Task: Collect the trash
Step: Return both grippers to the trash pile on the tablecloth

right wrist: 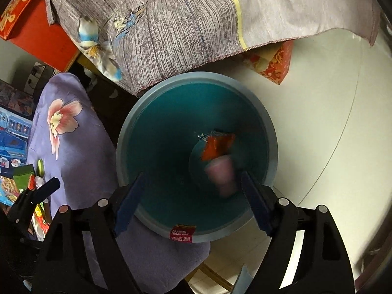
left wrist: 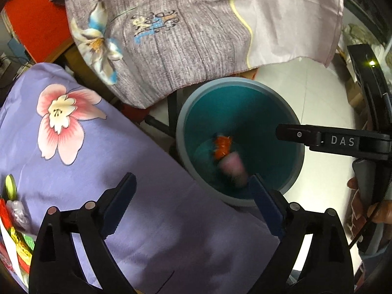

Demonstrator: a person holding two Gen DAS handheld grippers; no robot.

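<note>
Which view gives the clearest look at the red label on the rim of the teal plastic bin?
The right wrist view: the red label sits in plain sight on the near rim of the teal plastic bin. In the left wrist view the bin appears, but no label is visible.

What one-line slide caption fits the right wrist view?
Open right gripper above teal bin; blurred pink item beside orange wrapper.

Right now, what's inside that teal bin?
Inside the teal bin lies an orange-red wrapper, with a blurred pink object beside it, seemingly mid-drop. Whatever lies beneath them is hidden, and the pink thing is too blurred to identify.
</note>
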